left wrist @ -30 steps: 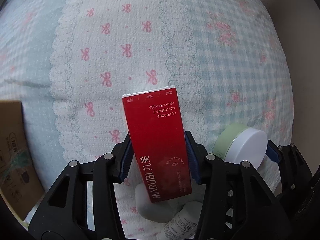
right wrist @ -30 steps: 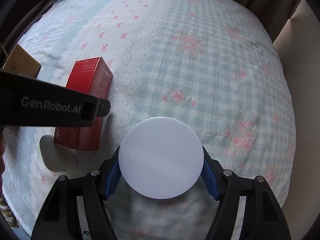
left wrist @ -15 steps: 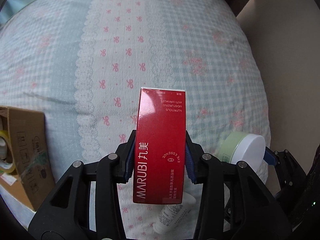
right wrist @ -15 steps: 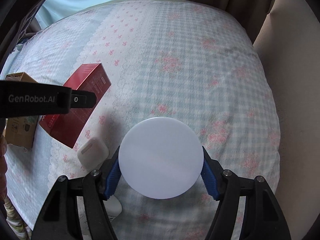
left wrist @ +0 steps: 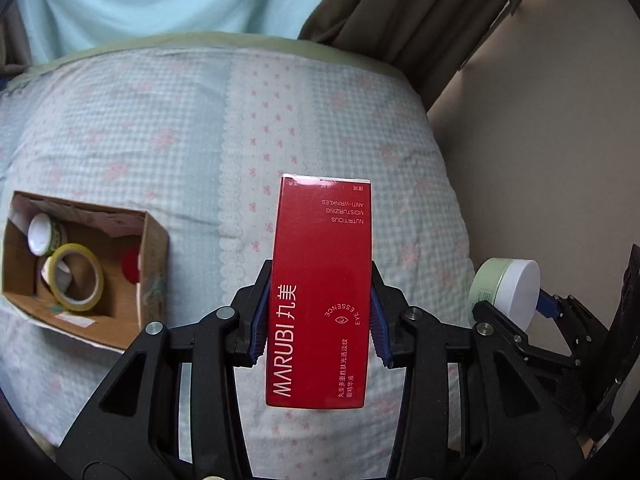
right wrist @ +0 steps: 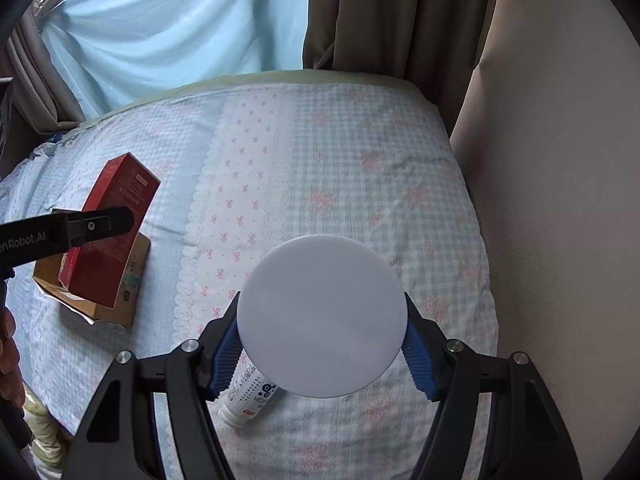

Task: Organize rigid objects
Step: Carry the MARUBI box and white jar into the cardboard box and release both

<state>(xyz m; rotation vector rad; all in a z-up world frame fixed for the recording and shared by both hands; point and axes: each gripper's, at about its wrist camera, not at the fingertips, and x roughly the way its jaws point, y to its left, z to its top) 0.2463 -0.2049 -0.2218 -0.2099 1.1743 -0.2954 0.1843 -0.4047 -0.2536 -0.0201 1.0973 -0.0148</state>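
My left gripper [left wrist: 318,316] is shut on a tall red MARUBI carton [left wrist: 322,292], held well above the bed. The same red carton [right wrist: 108,232] shows at the left of the right wrist view, over the cardboard box [right wrist: 100,300]. My right gripper [right wrist: 322,344] is shut on a round jar with a white lid [right wrist: 320,320]; in the left wrist view that jar [left wrist: 506,288] shows a pale green body and sits at the far right. An open cardboard box [left wrist: 152,264] lies on the bed at the left, with tape rolls [left wrist: 76,278] inside.
A white tube [right wrist: 250,398] lies on the checked quilt [right wrist: 340,168] under the right gripper. A beige wall [right wrist: 560,200] bounds the bed on the right. Blue and brown curtains [right wrist: 240,20] hang behind the far edge. A person's hand [right wrist: 8,360] shows at the left border.
Both grippers have risen high above the quilt with their loads still held. The box's inside, the curtains and the wall have come into view. The white case by the carton is gone from sight.
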